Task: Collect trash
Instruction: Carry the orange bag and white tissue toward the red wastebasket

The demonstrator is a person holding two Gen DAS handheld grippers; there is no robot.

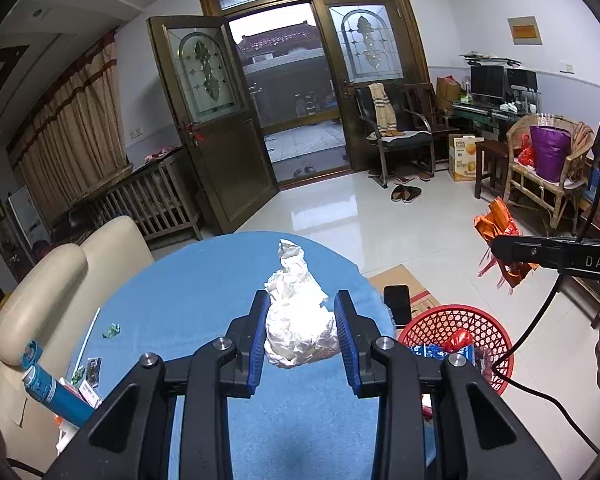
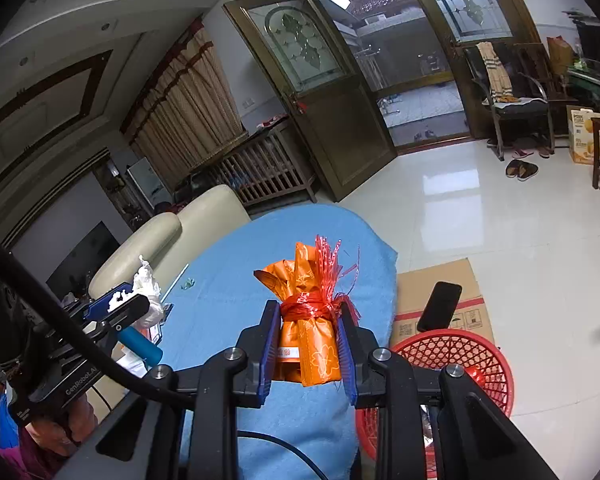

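Fingers of your left gripper [image 1: 302, 334] pinch crumpled white paper wad [image 1: 298, 320] above blue cloth-covered table [image 1: 188, 292]; your right gripper [image 2: 308, 344] clamps orange wrapper bundle tied with red plastic string [image 2: 310, 328]. Both lifted clear, ready for red mesh plastic basket [image 2: 460, 360] beside table edge.

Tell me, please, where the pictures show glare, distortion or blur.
Both wrist views bend door frames and walls, fisheye style, with black corners; glare lies on the tiled floor in the left view; in the right view, floor glare too, and a grey smear blurs the far right edge.
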